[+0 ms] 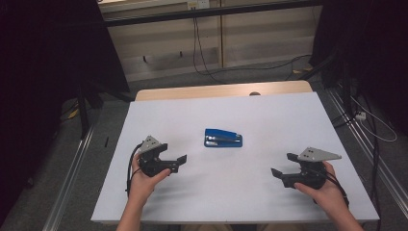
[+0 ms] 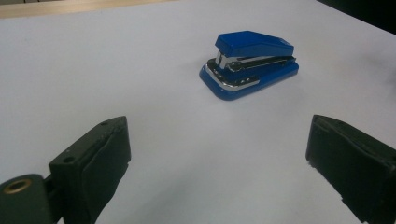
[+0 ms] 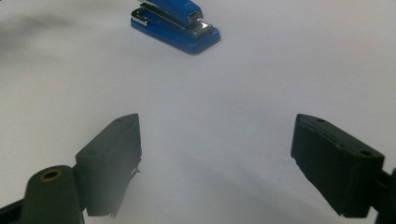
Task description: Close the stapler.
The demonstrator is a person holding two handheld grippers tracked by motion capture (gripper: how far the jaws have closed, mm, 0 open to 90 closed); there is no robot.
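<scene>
While both grippers stood apart from it, the blue stapler (image 1: 223, 138) lay flat near the middle of the white table (image 1: 159, 120), closed, nothing beside it. The left gripper (image 1: 179, 160), at about 8 o'clock from the stapler, had its jaws spread wide and empty; the right gripper (image 1: 281, 166), at about 4 o'clock, likewise wide and empty. Judgement: the step was the approach. To do it well, one gripper should come in low and level, straddle the narrow sides of the body, and close only once centred, lest the stapler skid.
</scene>
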